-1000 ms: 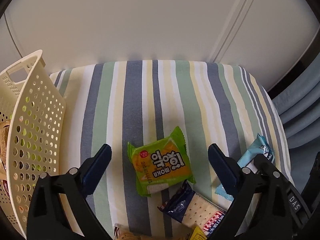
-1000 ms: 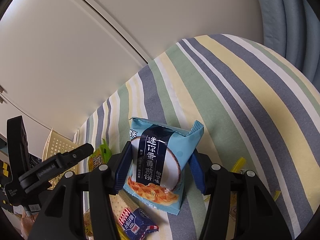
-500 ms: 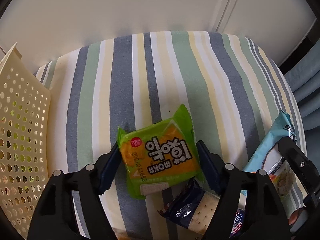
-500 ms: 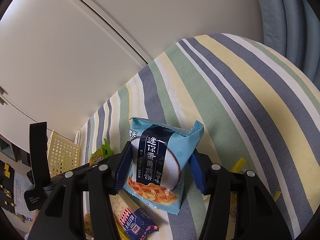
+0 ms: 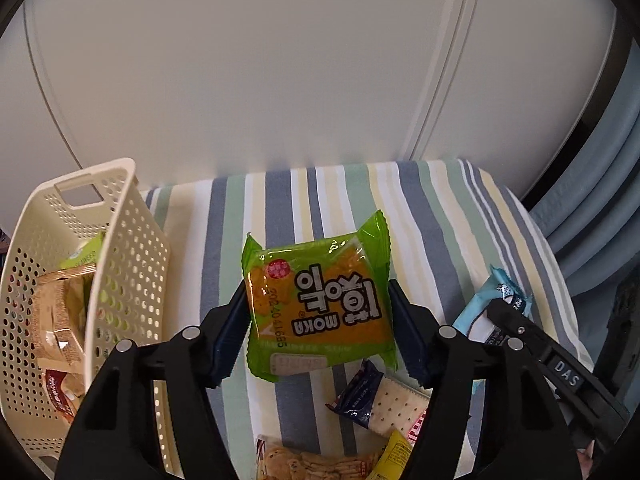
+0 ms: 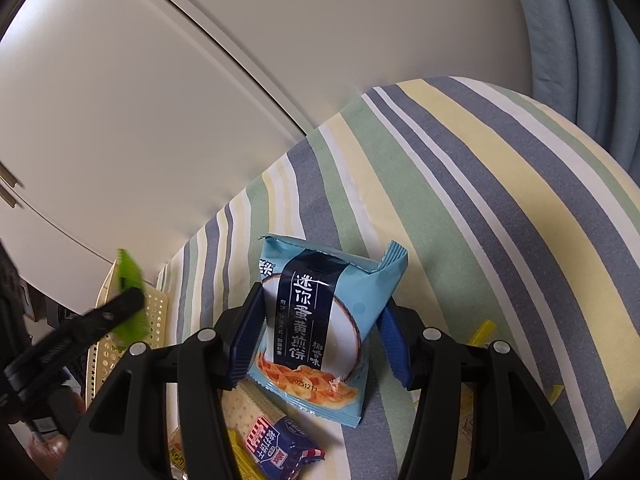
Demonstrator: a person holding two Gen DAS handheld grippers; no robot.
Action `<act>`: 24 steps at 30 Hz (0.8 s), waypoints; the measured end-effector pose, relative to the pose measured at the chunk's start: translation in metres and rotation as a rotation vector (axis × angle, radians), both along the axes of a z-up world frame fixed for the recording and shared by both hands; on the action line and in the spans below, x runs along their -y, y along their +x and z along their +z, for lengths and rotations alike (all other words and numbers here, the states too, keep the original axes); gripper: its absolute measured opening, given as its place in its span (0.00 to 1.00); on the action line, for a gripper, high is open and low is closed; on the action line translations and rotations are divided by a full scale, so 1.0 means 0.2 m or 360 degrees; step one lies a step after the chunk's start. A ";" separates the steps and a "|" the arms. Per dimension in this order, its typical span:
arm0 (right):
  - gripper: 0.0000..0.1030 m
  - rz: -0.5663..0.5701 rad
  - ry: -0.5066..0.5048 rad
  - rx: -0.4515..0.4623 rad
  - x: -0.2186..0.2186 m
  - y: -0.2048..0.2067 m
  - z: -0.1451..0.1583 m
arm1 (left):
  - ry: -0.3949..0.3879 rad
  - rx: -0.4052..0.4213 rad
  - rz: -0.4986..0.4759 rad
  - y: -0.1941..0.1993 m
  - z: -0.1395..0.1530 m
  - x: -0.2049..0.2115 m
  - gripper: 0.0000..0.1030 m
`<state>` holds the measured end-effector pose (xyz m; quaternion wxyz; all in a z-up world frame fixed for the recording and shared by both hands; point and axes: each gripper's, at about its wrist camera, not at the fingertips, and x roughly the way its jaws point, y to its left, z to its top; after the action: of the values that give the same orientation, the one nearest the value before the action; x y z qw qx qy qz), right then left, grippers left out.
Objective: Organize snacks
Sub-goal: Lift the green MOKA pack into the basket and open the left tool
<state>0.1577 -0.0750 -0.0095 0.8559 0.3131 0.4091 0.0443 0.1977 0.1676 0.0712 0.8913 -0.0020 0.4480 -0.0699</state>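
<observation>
The green snack packet [image 5: 320, 300] is clamped between the blue pads [image 5: 230, 340] of the left gripper [image 5: 318, 332] and is held clear of the striped cloth [image 5: 440, 216], label facing the camera. The cream perforated basket [image 5: 132, 264] stands just to the left and already contains several packets. The right gripper [image 6: 320, 340] is closed on the light blue snack packet [image 6: 320, 320]; whether that packet rests on the cloth or is raised cannot be told. A dark blue cracker packet [image 5: 372, 396] and further snacks lie on the cloth near the lower edge of the left wrist view.

The step in hand appears to be transfer of the gripped packets to the basket. The next move calls for carrying the green packet leftward over the basket rim, then opening the fingers above the contents. The light blue packet would likely follow.
</observation>
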 end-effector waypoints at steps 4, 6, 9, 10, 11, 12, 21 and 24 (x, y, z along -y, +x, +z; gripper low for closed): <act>0.53 0.0007 -0.0003 0.0003 0.00 0.00 0.00 | -0.0010 0.0108 0.0085 -0.07 0.13 -0.14 0.65; 0.53 0.0011 -0.0007 0.0004 0.00 0.00 0.00 | -0.0002 0.0162 0.0147 -0.09 0.21 -0.23 0.65; 0.53 0.0013 -0.0013 0.0005 0.00 0.00 0.01 | -0.0009 0.0228 0.0251 -0.15 0.27 -0.37 0.65; 0.53 0.0014 -0.0014 0.0004 0.00 0.00 0.01 | -0.0014 0.0247 0.0291 -0.18 0.29 -0.42 0.65; 0.53 0.0014 -0.0016 0.0004 0.00 0.00 0.01 | -0.0015 0.0260 0.0322 -0.21 0.32 -0.47 0.65; 0.53 0.0015 -0.0019 0.0004 0.00 0.00 0.01 | -0.0013 0.0271 0.0355 -0.24 0.33 -0.52 0.65; 0.53 0.0014 -0.0043 0.0002 -0.01 0.00 0.01 | -0.0035 0.0270 0.0563 -0.39 0.25 -0.77 0.65; 0.53 0.0016 -0.0050 0.0002 -0.02 0.00 0.01 | -0.0030 0.0232 0.0590 -0.41 0.21 -0.81 0.76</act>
<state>0.1582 -0.0711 -0.0073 0.8608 0.2976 0.4107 0.0424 0.1167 0.3287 0.1132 0.9190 -0.0879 0.3735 0.0913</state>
